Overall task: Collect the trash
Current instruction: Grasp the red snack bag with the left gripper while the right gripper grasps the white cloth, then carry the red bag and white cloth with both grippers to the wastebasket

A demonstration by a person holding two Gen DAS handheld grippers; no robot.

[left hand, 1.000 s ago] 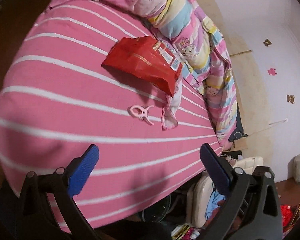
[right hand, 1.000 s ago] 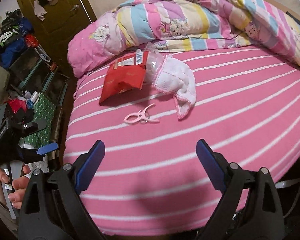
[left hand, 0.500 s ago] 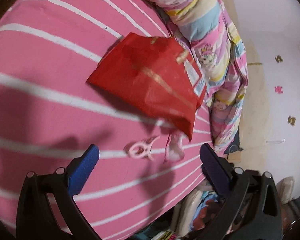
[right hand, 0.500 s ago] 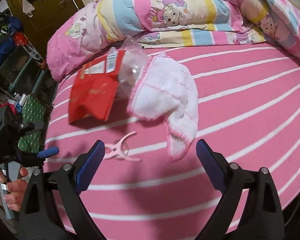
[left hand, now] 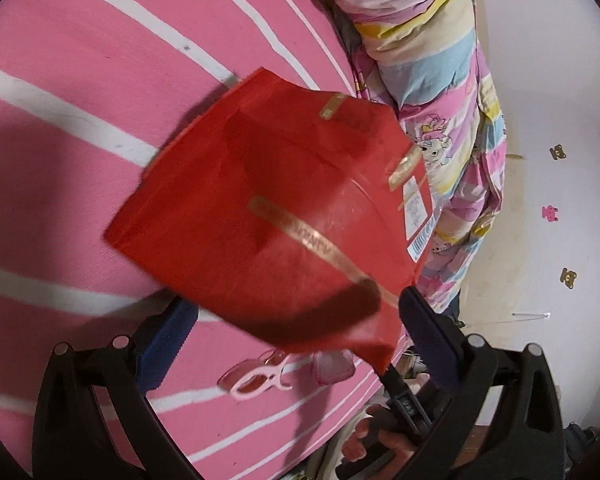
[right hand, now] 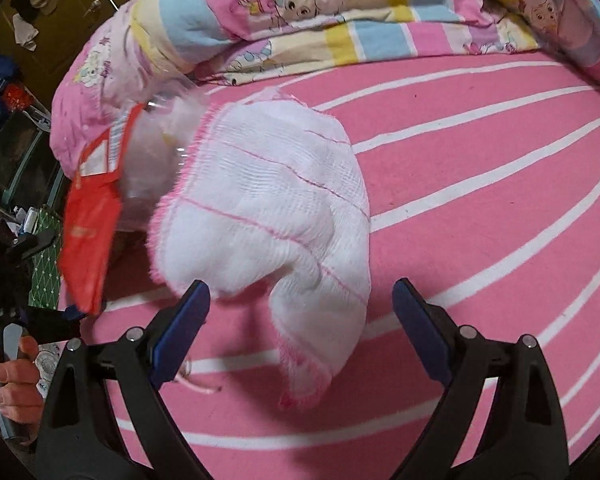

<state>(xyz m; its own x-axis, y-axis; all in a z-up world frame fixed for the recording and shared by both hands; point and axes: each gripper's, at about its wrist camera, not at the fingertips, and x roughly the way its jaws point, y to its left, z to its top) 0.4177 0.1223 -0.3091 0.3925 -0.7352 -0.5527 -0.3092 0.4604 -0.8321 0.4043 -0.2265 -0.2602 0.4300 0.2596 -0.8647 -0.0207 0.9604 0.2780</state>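
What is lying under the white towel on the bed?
Under the white towel only the striped pink sheet shows around its edges. Its left end overlaps a clear plastic part of the red bag. Whatever the towel's middle covers is hidden.

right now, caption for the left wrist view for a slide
Open left gripper closing in on a crinkled red foil snack bag lying on the pink striped bedsheet.

Bed: I'm looking at a pink sheet (right hand: 480, 184) with white stripes.
Quilt: cartoon-print pastel quilt (right hand: 300, 4) bunched along the far edge.
Wall: white wall (left hand: 560, 100), small bear stickers (left hand: 569, 278) on it.
Door: olive-brown door (right hand: 60, 4), far left.
Floor: clutter beside the bed, too blurred to name.
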